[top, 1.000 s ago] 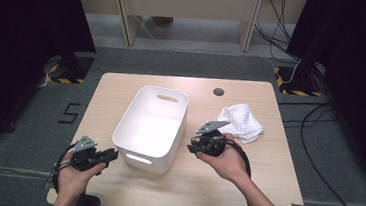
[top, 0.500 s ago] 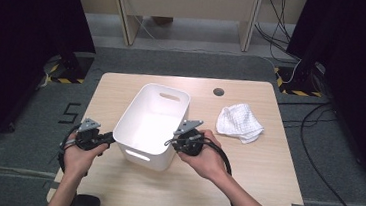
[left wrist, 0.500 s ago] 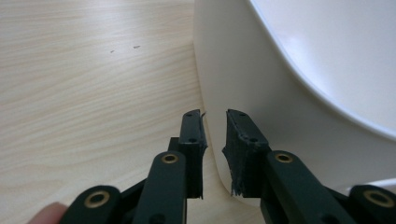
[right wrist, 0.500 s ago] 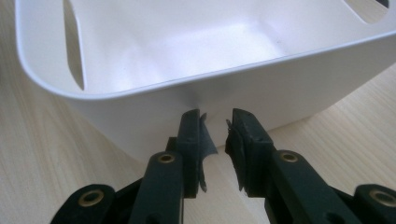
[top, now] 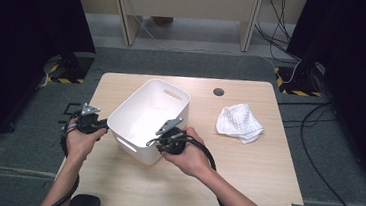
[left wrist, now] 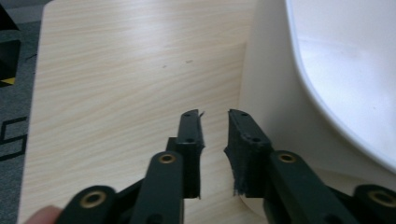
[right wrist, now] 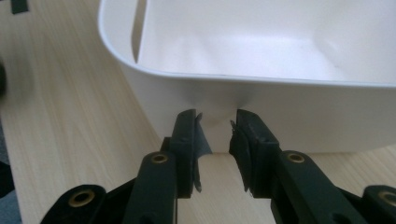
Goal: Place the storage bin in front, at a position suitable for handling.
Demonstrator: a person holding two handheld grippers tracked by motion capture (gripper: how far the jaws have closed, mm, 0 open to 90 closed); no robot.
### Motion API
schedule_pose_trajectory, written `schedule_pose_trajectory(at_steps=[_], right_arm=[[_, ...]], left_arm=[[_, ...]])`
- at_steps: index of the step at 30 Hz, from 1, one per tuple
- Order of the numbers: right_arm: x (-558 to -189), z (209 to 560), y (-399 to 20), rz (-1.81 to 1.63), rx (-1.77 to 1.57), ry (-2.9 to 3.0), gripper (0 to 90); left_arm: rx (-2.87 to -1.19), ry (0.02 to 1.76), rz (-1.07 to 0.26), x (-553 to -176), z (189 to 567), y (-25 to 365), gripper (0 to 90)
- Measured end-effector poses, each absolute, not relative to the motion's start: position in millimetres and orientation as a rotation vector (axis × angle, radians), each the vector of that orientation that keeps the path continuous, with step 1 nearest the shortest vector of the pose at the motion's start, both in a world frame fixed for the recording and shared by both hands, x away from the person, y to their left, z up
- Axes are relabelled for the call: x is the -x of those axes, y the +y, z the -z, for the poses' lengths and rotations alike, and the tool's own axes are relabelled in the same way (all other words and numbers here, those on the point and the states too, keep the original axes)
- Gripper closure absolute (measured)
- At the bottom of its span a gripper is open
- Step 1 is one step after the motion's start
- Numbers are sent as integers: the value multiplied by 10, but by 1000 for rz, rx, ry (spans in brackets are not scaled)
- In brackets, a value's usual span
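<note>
Pale wooden bench (top: 245, 168), white bin (top: 149, 117) at its middle. Your left tongs (top: 100, 124) and right tongs (top: 160, 137), both released and empty, flank it; right's just been widening. Probably square up before pressing the walls.

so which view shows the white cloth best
The high view: the white cloth lies crumpled on the table, to the right of the white bin and apart from it. The left gripper view and the right gripper view look at the bin's walls and the tabletop beside them instead.
</note>
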State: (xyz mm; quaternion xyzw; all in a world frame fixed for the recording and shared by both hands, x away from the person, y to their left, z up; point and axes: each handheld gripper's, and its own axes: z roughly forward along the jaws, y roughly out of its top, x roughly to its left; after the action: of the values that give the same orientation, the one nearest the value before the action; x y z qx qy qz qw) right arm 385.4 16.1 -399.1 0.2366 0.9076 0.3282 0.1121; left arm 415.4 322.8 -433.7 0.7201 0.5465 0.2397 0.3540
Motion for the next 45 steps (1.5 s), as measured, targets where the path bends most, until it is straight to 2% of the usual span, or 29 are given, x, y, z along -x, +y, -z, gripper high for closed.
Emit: schedule_pose_trajectory(at_steps=[1, 2, 3, 4, 6, 9, 11, 12, 17, 23, 29, 36, 45], right_arm=[[-3863, 3984, 169, -986, -661, 2675, 701], [-3867, 3953, 148, -1042, -661, 2688, 699], [-3867, 3953, 148, -1042, -661, 2688, 699], [-3872, 3854, 78, -1090, -681, 2653, 694], [-3884, 3801, 36, -1100, -686, 2630, 692], [-4078, 3575, -231, -1137, -786, 2522, 668], [-4278, 3484, -418, -1131, -883, 2442, 657], [-4489, 3432, -584, -1123, -971, 2368, 640], [-4747, 3383, -784, -1095, -1069, 2218, 633], [-4945, 3476, -818, -1088, -1087, 2169, 600], [-5054, 3520, -683, -1102, -1112, 2209, 603], [-5258, 3613, -532, -1093, -1179, 2265, 590], [-5414, 3732, -436, -1017, -1165, 2303, 573]], left_arm=[[-1840, 1416, -622, -4138, 4325, 3270, 690], [-1786, 1427, -621, -4100, 4310, 3320, 576], [-1736, 1440, -628, -4043, 4291, 3373, 576], [-1704, 1455, -646, -3966, 4271, 3423, 496], [-1634, 1470, -660, -3781, 4224, 3499, 470], [-1560, 1458, -604, -3521, 4156, 3561, 412], [-1543, 1438, -579, -3384, 4102, 3541, 385], [-1544, 1419, -563, -3325, 4069, 3517, 375], [-1570, 1320, -511, -3142, 3887, 3307, 367], [-1554, 1289, -453, -3213, 3830, 3126, 344], [-1547, 1259, -483, -3169, 3798, 3004, 350], [-1619, 1282, -489, -3205, 3925, 2808, 360], [-1575, 1299, -472, -3261, 3951, 2746, 368]])
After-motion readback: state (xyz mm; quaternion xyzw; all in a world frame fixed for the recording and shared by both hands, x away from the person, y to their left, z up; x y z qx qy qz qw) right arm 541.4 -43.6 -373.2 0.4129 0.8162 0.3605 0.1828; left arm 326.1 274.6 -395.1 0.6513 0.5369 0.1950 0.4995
